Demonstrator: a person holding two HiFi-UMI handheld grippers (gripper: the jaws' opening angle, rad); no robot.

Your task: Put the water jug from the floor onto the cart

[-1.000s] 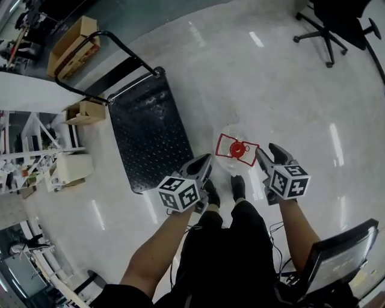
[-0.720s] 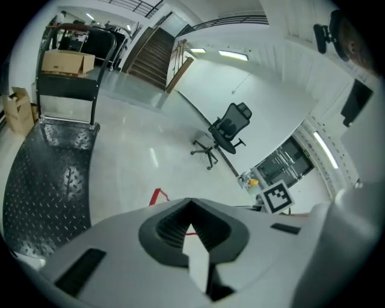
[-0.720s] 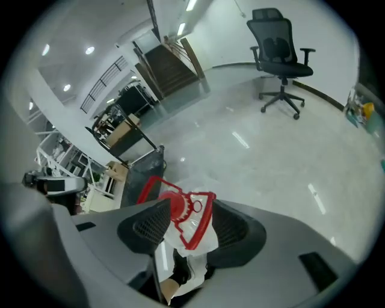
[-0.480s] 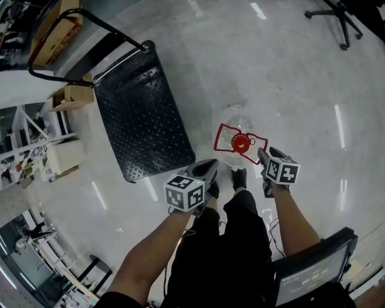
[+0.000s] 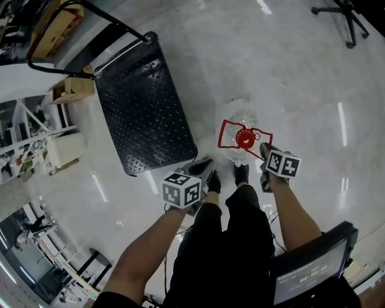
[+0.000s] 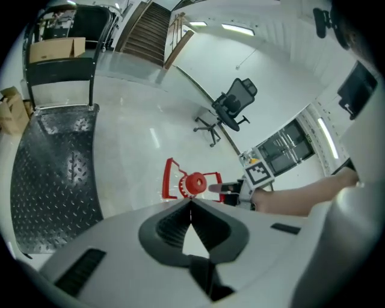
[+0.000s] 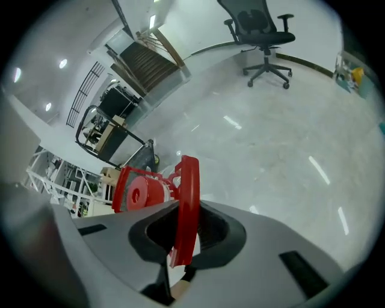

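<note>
The water jug [image 5: 240,113] stands on the floor, clear, with a red cap [image 5: 245,139] and a red carry handle [image 5: 230,133]. My right gripper [image 5: 263,149] is at the handle's right loop; in the right gripper view the red handle [image 7: 187,198] runs between the pads, which are closing on it, beside the cap [image 7: 135,194]. My left gripper [image 5: 201,166] hangs left of the jug, apart from it, its jaws together with nothing between them. In the left gripper view the cap [image 6: 195,182] lies just beyond the left gripper [image 6: 191,204]. The black cart [image 5: 144,102] sits to the left.
The cart's push handle [image 5: 90,12] rises at its far end. Cardboard boxes [image 5: 72,90] stand left of the cart. An office chair [image 5: 346,15] is at the far right. The person's shoes [image 5: 240,173] stand right behind the jug. A screen [image 5: 313,271] sits at bottom right.
Both grippers have come down toward the jug. The right gripper, open above the handle before, now has its jaws around the red handle. The left gripper sank beside the jug.
</note>
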